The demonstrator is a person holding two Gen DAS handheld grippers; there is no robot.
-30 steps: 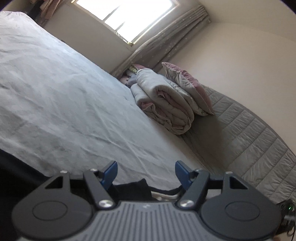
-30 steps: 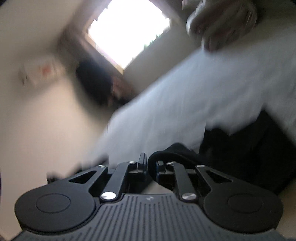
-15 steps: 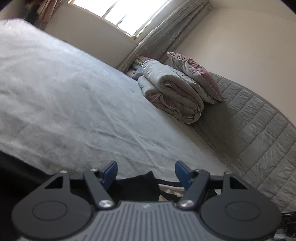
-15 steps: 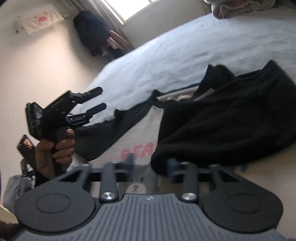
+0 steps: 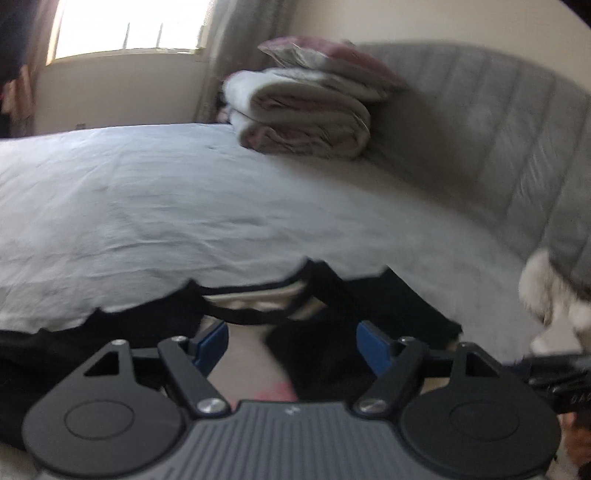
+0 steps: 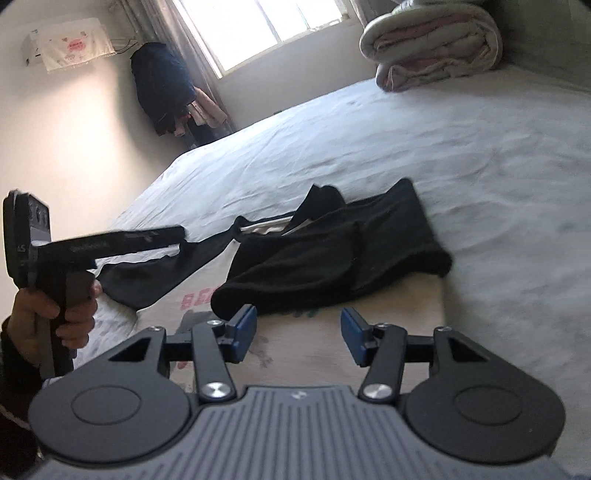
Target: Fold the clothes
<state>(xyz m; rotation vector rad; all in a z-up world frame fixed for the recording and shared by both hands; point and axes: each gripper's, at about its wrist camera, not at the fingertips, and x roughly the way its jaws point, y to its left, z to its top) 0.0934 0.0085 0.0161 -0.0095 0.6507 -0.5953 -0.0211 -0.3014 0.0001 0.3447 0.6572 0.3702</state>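
a wide bed [image 6: 424, 122] under a pale, lightly creased sheet fills most of both views, running back to a cream wall with a bright window [image 6: 266, 29]. a grey quilted headboard [image 5: 498, 122] curves along one side, and a rolled pink-and-grey quilt [image 6: 436, 48] sits against it at the far end, with a pillow [image 5: 332, 51] resting on top. dark clothes hang on the wall [image 6: 162, 81] beside the window, and a covered air conditioner [image 6: 70, 42] is mounted high in the corner.

on the near part of the bed lies a cream garment with pink lettering [image 6: 317, 339], spread flat. a black garment [image 6: 332, 251] is bunched across it, one sleeve trailing off toward the left side.

the right gripper [image 6: 298, 334] hovers low over the cream fabric just short of the black bundle, its blue pads spread wide with nothing between them. the left gripper [image 5: 291, 345], seen in a blurred view, points low across the black garment with its pads wide apart as well. in the right wrist view the person's left hand [image 6: 51, 321] grips that tool's handle, its fingers [image 6: 122, 240] reaching level toward the trailing sleeve.
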